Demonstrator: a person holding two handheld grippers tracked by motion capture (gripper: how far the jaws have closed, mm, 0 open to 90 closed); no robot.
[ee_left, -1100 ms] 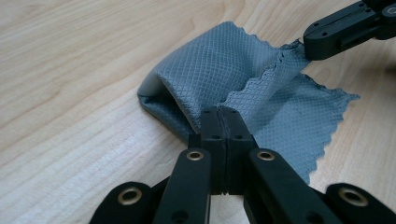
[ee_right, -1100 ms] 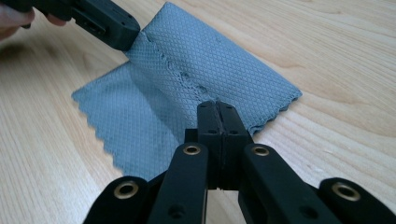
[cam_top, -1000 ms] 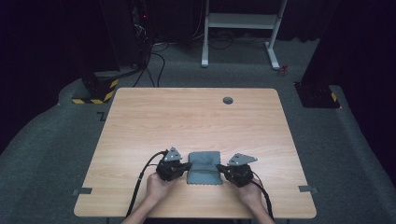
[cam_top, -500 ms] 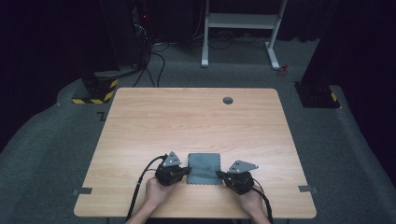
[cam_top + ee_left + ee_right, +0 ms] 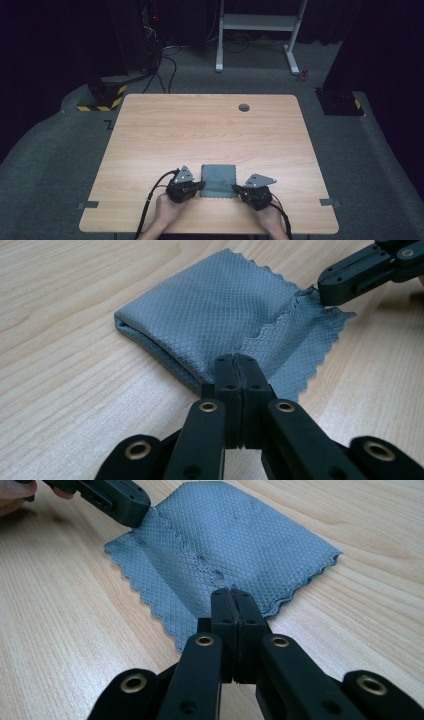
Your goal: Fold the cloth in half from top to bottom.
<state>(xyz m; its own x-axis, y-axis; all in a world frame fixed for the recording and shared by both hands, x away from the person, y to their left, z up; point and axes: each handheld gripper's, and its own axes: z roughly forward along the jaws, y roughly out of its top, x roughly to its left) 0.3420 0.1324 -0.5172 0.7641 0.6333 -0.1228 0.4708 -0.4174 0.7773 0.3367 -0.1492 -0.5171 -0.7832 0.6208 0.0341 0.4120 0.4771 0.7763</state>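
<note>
A grey-blue waffle-textured cloth (image 5: pixel 218 180) with zigzag edges lies folded on the wooden table (image 5: pixel 200 130), close to the near edge. My left gripper (image 5: pixel 201 186) is shut on its near-left corner, where the jaws (image 5: pixel 235 362) meet over the cloth (image 5: pixel 215 310). My right gripper (image 5: pixel 235 188) is shut on the near-right corner, its jaws (image 5: pixel 232 595) pressed together on the cloth (image 5: pixel 225 535). In the left gripper view the right gripper (image 5: pixel 322 292) pinches a slightly raised corner. The right gripper view has the left gripper (image 5: pixel 140 510) pinching the other corner.
A round cable hole (image 5: pixel 244 107) sits near the table's far edge. Tape marks (image 5: pixel 87 205) flank the near corners. On the carpet behind stand a white desk frame (image 5: pixel 260 30), cables, a yellow-and-black striped base (image 5: pixel 100 97) and a black base (image 5: pixel 340 102).
Both hands have eased a little toward the near edge with the cloth's corners. The jaws stayed shut.
</note>
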